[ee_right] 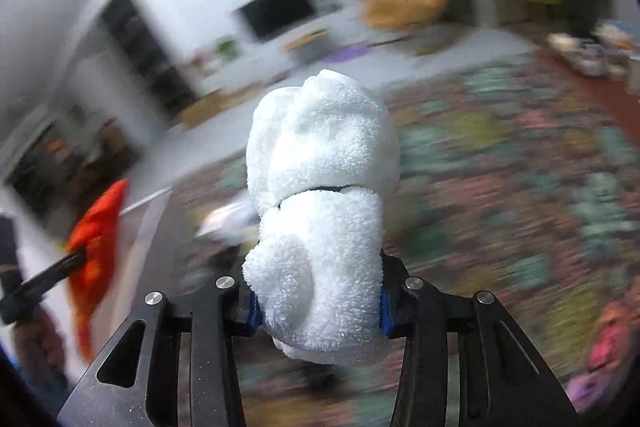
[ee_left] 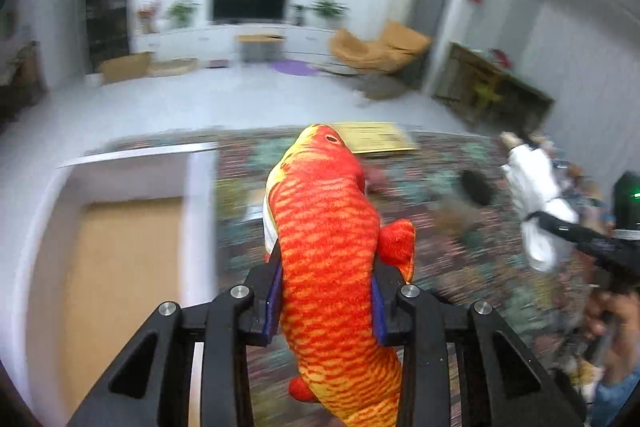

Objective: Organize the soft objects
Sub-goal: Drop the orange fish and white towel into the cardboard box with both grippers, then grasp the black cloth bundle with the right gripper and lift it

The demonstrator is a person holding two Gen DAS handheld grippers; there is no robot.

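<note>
My left gripper is shut on an orange and red plush fish, held by its middle above a patterned rug, head pointing away. The blue pads press into both its sides. My right gripper is shut on a white fluffy plush toy with a thin black band around it, also lifted over the rug. In the left wrist view the white plush hangs at the right in the other gripper. The right wrist view shows the fish at the far left.
A white box with a tan bottom stands at the left on the rug's edge. A yellow flat board lies at the rug's far edge, and small dark objects lie on the rug. Several soft toys sit at the right.
</note>
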